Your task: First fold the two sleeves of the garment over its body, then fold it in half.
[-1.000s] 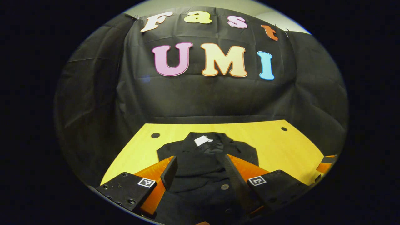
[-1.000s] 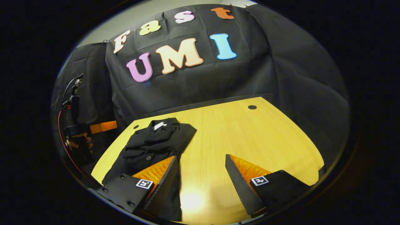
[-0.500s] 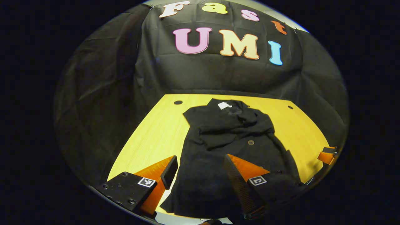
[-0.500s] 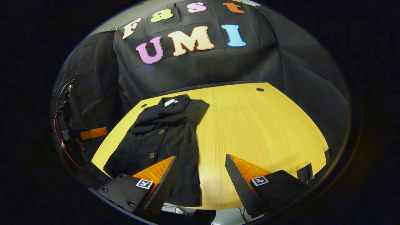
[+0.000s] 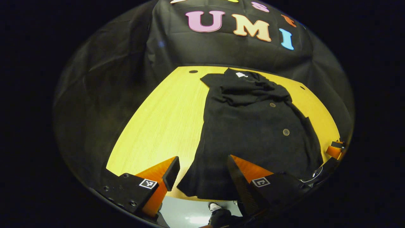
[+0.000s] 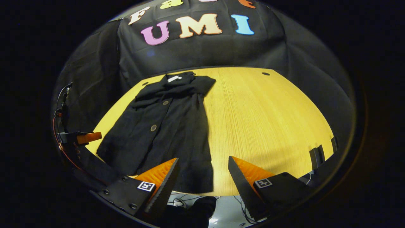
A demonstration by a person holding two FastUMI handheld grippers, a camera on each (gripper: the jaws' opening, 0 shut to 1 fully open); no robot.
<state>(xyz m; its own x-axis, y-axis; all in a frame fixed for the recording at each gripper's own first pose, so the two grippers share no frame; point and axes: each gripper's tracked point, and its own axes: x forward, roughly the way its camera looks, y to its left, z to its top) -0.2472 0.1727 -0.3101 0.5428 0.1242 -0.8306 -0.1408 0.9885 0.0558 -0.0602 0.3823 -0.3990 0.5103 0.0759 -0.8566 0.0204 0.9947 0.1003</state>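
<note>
On the table, left gripper view: the black coat (image 5: pixel 253 126) lies lengthwise on the yellow wooden table (image 5: pixel 164 120), collar with its white label (image 5: pixel 241 74) at the far end, hem at the near edge.
Sleeves: both appear already folded over the chest, bunched just below the collar; the exact lie of each is hard to tell in the dark cloth.
Left gripper (image 5: pixel 202 171): fingers apart, holding nothing, poised above the near-left hem corner.
Floor: a shoe (image 5: pixel 214 206) shows below the table edge.
Across the table, right gripper view: the coat (image 6: pixel 164 126) lies on the left part of the table (image 6: pixel 269 120), two buttons (image 6: pixel 153 127) showing down the front.
Right gripper (image 6: pixel 204 177): fingers apart and empty, above the near-right hem corner.
Other gripper (image 6: pixel 85 137): seen at the far left, beside the coat's left edge.
Step in hand: likely the half fold, hem to collar.
How to do it well: each gripper should pinch its own hem corner through all layers, lift both together, carry them level toward the collar, and lay the hem down without dragging the folded sleeves out of place.
</note>
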